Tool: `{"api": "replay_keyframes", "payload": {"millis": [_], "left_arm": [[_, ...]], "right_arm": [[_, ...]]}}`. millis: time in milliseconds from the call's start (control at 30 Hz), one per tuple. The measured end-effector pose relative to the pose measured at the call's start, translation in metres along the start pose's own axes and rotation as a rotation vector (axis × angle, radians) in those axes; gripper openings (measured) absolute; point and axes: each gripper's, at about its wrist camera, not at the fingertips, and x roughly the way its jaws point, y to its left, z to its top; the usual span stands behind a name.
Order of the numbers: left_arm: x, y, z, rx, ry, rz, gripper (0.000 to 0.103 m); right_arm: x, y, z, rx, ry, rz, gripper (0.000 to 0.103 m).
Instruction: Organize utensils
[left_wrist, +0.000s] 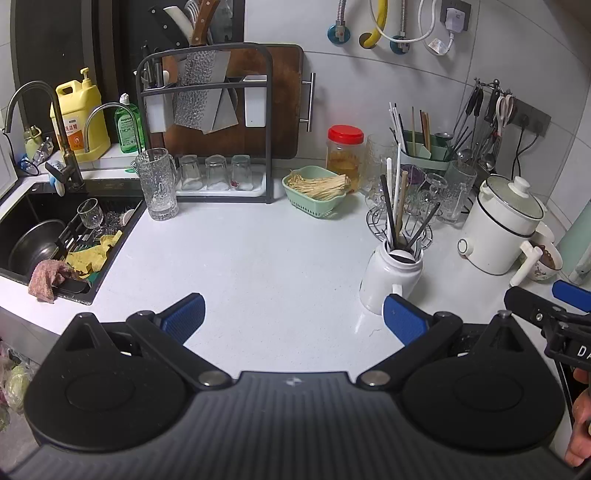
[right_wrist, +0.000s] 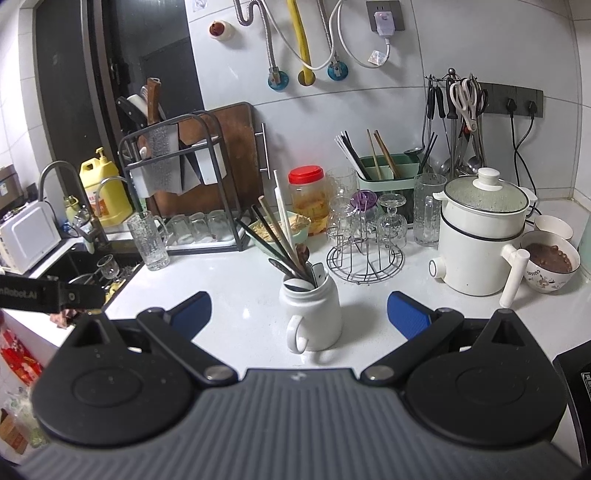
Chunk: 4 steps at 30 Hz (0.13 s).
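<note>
A white mug-shaped jar (left_wrist: 389, 275) (right_wrist: 312, 317) stands on the white counter, holding several chopsticks (left_wrist: 397, 206) (right_wrist: 282, 232) and spoons. A green utensil caddy (left_wrist: 428, 153) (right_wrist: 384, 181) with more chopsticks sits by the back wall. My left gripper (left_wrist: 293, 317) is open over bare counter, with the jar just beyond its right finger. My right gripper (right_wrist: 299, 315) is open, and the jar stands between and just ahead of its blue fingertips (right_wrist: 406, 315). Neither gripper holds anything.
A sink (left_wrist: 48, 240) with a bowl, glass and cloths lies at left. A knife rack (left_wrist: 207, 122) with upturned glasses, a tall glass mug (left_wrist: 157, 184), a green basket (left_wrist: 317, 190), a red-lidded jar (right_wrist: 308, 199), a glass stand (right_wrist: 364, 251), a white pot (right_wrist: 480, 240) and a bowl (right_wrist: 550, 264) line the back.
</note>
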Motion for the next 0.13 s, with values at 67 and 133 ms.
{"api": "replay_keyframes", "payload": {"millis": [67,133], "left_arm": [[0.0006,-0.0013,0.0014,-0.001,0.0,0.002,0.103],[0.0007,-0.003,0.0027,0.003,-0.002,0.008,0.103]], "right_arm": [[0.0003,-0.0003,0.0006,-0.001,-0.001,0.001,0.103],[0.001,-0.0009,0.0011,-0.001,-0.003,0.002,0.103]]}}
